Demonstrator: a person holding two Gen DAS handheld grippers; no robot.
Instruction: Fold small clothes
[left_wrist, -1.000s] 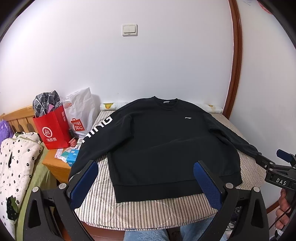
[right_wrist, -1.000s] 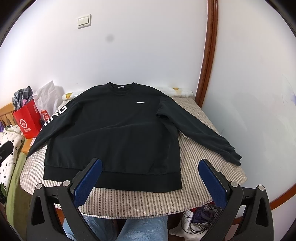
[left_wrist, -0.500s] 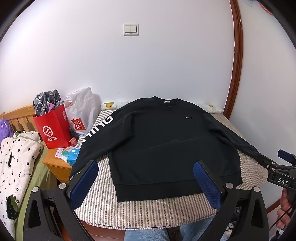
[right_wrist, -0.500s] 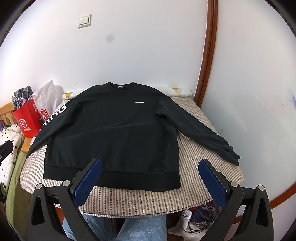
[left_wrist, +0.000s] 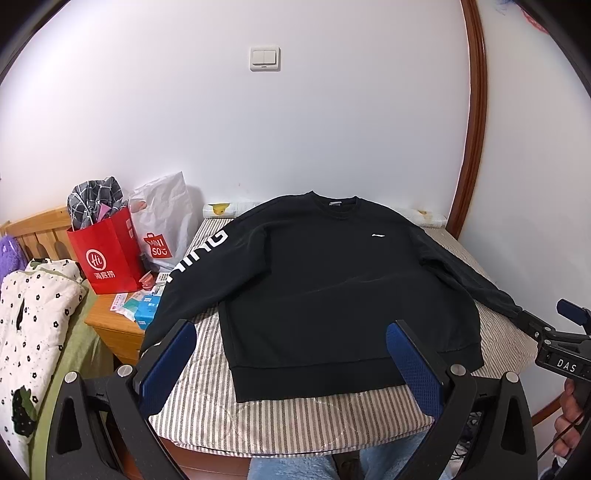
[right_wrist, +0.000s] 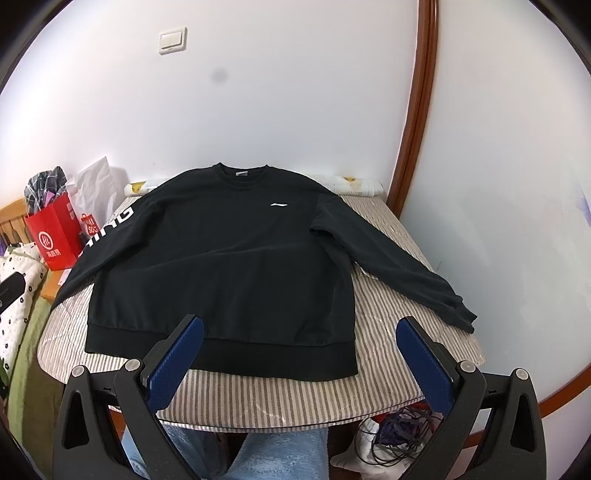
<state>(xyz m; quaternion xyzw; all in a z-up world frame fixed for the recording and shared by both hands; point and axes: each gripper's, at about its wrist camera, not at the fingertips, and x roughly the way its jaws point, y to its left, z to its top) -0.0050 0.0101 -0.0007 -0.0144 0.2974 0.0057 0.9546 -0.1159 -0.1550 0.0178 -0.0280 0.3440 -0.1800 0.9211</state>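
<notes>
"MINI SO" marks the white bag (left_wrist: 159, 225); "DAS" the right gripper (left_wrist: 567, 365).

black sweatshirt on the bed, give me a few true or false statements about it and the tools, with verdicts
1. The black sweatshirt lies spread flat, front up, on the striped bed cover. True.
2. Both sleeves are folded across the chest. False: both stretch outward, unfolded.
3. The left tool grips the hem. False: it is open, holding nothing.
4. The right tool is open and empty. True.
5. A red paper bag stands on the bed cover beside the collar. False: it stands off the bed, on the left.
</notes>
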